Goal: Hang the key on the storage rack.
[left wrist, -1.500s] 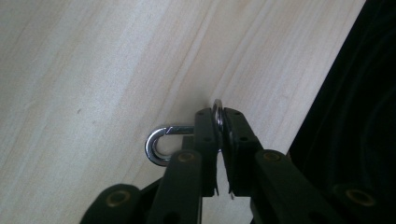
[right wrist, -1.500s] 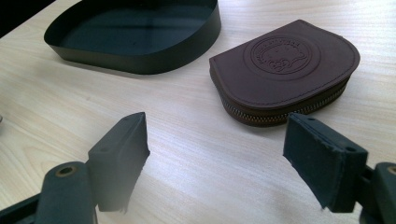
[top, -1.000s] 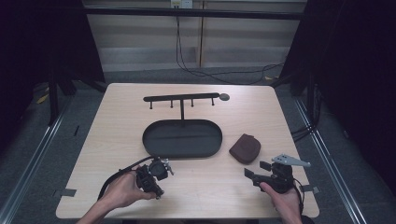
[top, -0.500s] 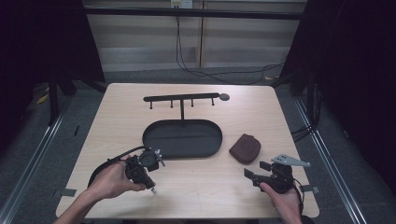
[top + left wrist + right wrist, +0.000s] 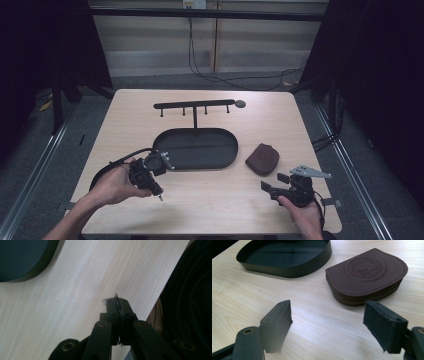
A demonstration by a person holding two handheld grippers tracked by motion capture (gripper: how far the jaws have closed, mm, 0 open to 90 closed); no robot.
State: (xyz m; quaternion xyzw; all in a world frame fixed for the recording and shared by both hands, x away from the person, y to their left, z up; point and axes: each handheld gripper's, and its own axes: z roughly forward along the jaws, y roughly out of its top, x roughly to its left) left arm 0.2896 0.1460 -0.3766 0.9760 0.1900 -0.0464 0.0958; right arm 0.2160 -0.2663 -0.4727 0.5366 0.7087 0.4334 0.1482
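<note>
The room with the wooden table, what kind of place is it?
Probably a recording lab or workshop, not a home: dark curtains surround the wooden table, cables run along the floor, and metal rails flank it.

high view overhead; gripper views skim table (image 5: 210,200), perhaps closely.

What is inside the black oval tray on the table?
The tray looks empty: the high view and the right gripper view show only its bare dark floor. A thin post rises at its far rim. Its near-left edge is partly hidden by the left hand-held gripper.
</note>
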